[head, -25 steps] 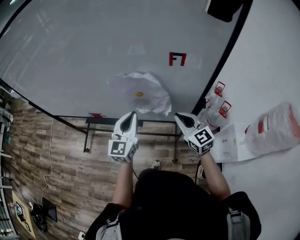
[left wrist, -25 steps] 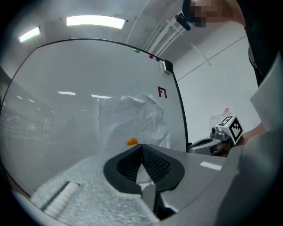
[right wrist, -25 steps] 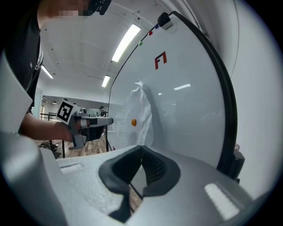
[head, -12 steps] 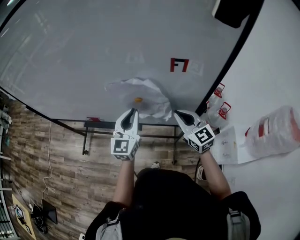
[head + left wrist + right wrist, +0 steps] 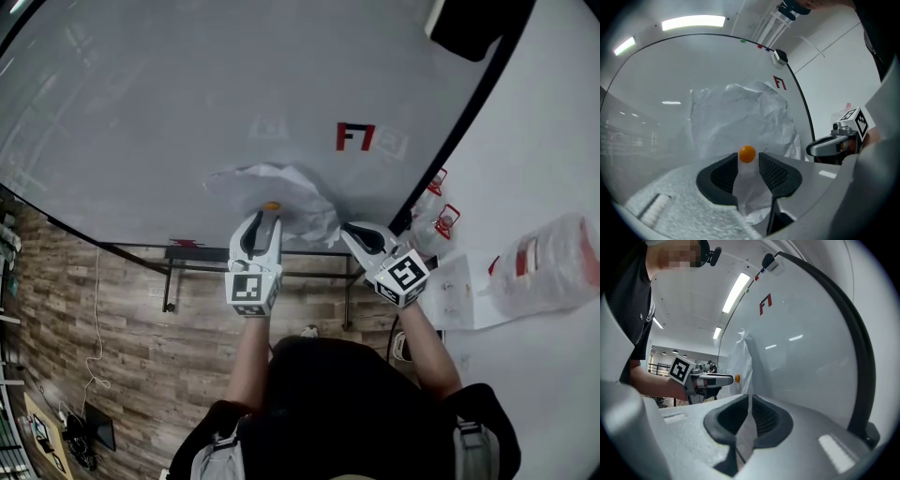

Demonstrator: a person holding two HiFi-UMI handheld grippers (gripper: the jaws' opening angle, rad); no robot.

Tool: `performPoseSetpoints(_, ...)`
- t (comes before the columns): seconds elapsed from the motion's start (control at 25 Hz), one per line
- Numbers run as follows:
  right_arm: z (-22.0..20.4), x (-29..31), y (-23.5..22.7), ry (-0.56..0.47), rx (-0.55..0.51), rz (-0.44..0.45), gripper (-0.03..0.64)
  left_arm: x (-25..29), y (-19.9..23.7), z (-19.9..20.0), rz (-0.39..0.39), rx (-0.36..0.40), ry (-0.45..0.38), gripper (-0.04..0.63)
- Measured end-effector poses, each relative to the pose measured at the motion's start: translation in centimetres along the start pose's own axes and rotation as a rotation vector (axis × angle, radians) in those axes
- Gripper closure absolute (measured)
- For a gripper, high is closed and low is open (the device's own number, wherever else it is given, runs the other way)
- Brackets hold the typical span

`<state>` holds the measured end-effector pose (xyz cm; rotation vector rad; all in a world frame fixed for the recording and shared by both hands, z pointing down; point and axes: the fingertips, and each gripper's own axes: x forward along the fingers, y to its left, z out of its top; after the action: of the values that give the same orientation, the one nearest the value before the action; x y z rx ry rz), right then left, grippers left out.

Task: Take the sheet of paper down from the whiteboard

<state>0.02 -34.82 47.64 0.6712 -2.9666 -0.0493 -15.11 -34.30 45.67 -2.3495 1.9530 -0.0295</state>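
The left gripper (image 5: 263, 221) has slid in toward the orange magnet (image 5: 271, 205), and its jaws have just swung wide apart. In the left gripper view they flank the magnet at its 9 and 3 o'clock without pressing on it. The right gripper (image 5: 348, 230) is clamped on the crumpled sheet of paper (image 5: 286, 187) at the sheet's 4 o'clock corner. The sheet hangs on the whiteboard (image 5: 141, 103), apparently pinned by that magnet alone. Closing on the magnet and pulling it off should leave the sheet in the right gripper's hold.
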Motion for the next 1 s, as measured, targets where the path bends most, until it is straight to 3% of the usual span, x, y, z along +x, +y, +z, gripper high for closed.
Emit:
performPoseSetpoints(0.48, -0.4, 0.3, -0.8, 0.010, 0.006, -0.004, 0.589, 1.5, -0.5, 1.1, 0.060, -0.008, -0.008, 0.460)
performPoseSetpoints(1.0, -0.8, 0.2, -1.3, 0.013, 0.015, 0.001, 0.589, 1.9, 0.1, 1.3, 0.174, -0.021, -0.005, 0.462)
